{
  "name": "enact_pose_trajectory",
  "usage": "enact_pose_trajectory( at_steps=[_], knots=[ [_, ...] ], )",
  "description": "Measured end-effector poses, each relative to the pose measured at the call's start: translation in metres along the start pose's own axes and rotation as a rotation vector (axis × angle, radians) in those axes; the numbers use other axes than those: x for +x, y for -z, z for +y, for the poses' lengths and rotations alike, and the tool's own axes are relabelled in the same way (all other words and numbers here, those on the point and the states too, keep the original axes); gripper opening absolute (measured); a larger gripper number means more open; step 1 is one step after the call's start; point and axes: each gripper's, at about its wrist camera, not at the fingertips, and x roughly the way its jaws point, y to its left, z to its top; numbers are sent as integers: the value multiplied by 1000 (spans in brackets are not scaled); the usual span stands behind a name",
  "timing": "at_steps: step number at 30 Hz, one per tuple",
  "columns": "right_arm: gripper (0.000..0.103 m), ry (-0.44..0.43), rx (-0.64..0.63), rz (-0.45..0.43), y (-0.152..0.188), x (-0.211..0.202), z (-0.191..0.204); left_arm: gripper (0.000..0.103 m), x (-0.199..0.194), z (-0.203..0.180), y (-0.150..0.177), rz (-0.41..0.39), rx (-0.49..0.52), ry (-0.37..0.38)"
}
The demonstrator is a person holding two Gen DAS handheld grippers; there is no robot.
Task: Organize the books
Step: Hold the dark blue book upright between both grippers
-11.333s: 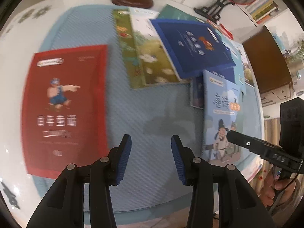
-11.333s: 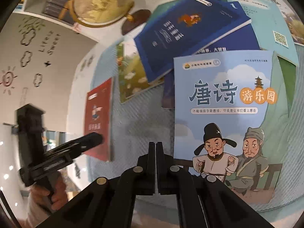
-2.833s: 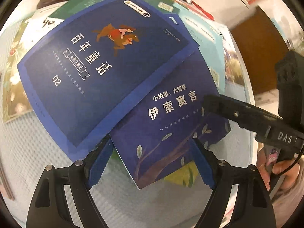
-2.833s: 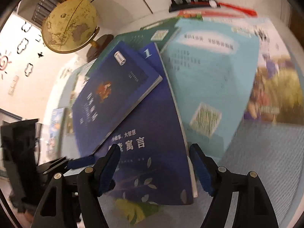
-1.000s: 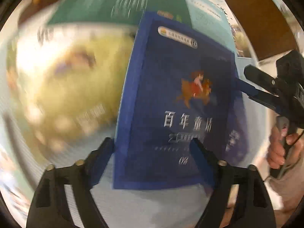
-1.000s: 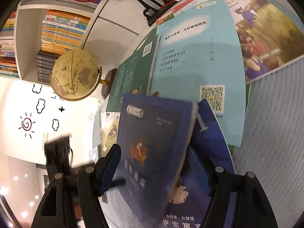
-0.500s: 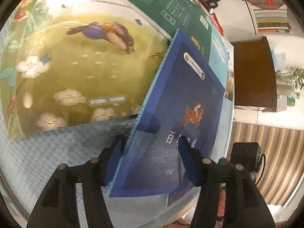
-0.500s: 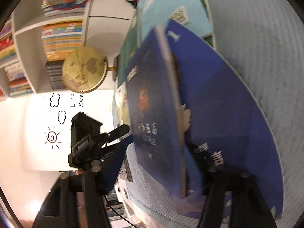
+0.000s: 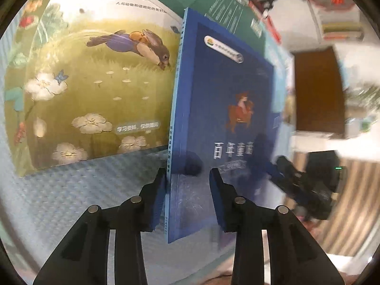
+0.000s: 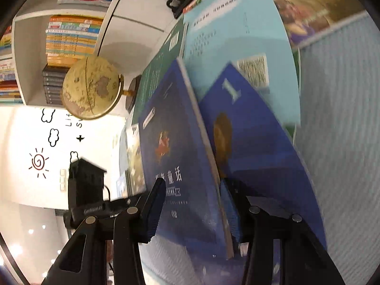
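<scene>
Blue-covered book (image 9: 220, 123) stands tipped up on edge between both sets of closing jaws, the left gripper (image 9: 187, 190) taking its spine side and the right gripper (image 10: 194, 204) its page edge, seemingly to lift it off the scattered pile

Black gripper fingers (image 9: 219, 201) with blue pads and silver screws.

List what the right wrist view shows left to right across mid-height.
Sun doodle on the wall → globe → dark blue book with the horse rider, tilted up on edge → second dark blue book marked 1 → blue textured mat.
</scene>
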Motion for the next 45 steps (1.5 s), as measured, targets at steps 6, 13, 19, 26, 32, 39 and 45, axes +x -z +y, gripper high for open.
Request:
enact_pose_trajectory(
  at_steps=[6, 13, 19, 26, 32, 39, 45],
  knots=[
    [46, -9, -15, 7, -27, 7, 4, 32, 5, 16, -10, -51, -94, 116],
    [46, 51, -139, 13, -71, 26, 33, 28, 24, -12, -18, -18, -26, -11],
    [48, 88, -296, 171, -103, 55, 55, 28, 18, -3, -13, -32, -67, 8],
    [8, 27, -157, 331, -101, 47, 10, 25, 11, 8, -4, -64, -92, 50],
    [9, -99, -46, 334, -96, 48, -15, 25, 8, 9, -3, -67, -116, 72],
    [12, -116, -120, 370, -101, 70, 9, 25, 7, 9, 0, -87, -145, 59],
    [12, 82, -289, 331, -90, 60, 46, 22, 5, -15, 6, -135, -119, -39]
  ],
)
